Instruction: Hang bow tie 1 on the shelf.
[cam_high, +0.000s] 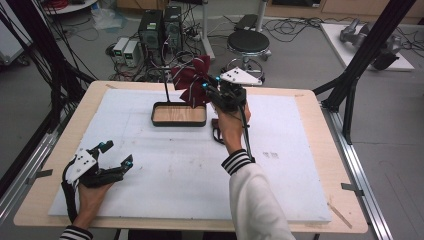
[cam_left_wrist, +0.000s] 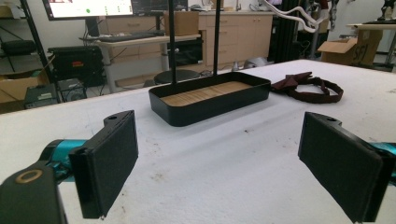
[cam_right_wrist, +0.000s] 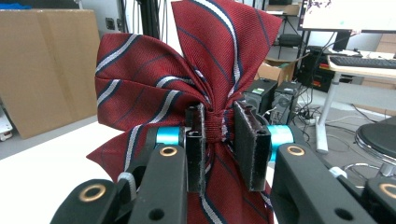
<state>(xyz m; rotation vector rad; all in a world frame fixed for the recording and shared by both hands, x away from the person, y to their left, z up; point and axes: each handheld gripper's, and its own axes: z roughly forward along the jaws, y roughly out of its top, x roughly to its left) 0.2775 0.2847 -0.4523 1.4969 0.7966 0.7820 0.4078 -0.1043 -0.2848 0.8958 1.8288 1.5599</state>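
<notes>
- Cluttered lab floor behind: computer towers, cables, a black stool (cam_high: 248, 43). Wooden table (cam_high: 310, 100) covered by a white foam sheet (cam_high: 165, 170).
- High view: right gripper (cam_high: 214, 89) is held up above the far middle of the sheet, just right of the black tray (cam_high: 179, 114) with its wooden floor and thin upright rod (cam_high: 166, 85). A red striped bow tie (cam_high: 192, 80) sticks out of its jaws, off the table, near the rod.
- High view: a dark strap of a second bow tie (cam_high: 216, 131) lies on the sheet under the right forearm.
- High view: left gripper (cam_high: 117, 154) rests low at the near left corner, jaws spread wide, nothing between them.
- Left gripper view: both black pads (cam_left_wrist: 112, 158) stand well apart over bare sheet. Tray ahead; just beside it on the right lies the plain maroon bow tie (cam_left_wrist: 306, 86) with its band looped.
- Right gripper view: pads (cam_right_wrist: 252, 144) are clamped on the centre knot of the striped bow tie (cam_right_wrist: 154, 93), wings fanning up and to the left, one tail hanging below.
- Judgement: the step looks like carrying the striped tie to the tray stand. Keep the pinch on the knot, move level and slowly so the wings don't snag the rod, and let go only once the tie is settled.
</notes>
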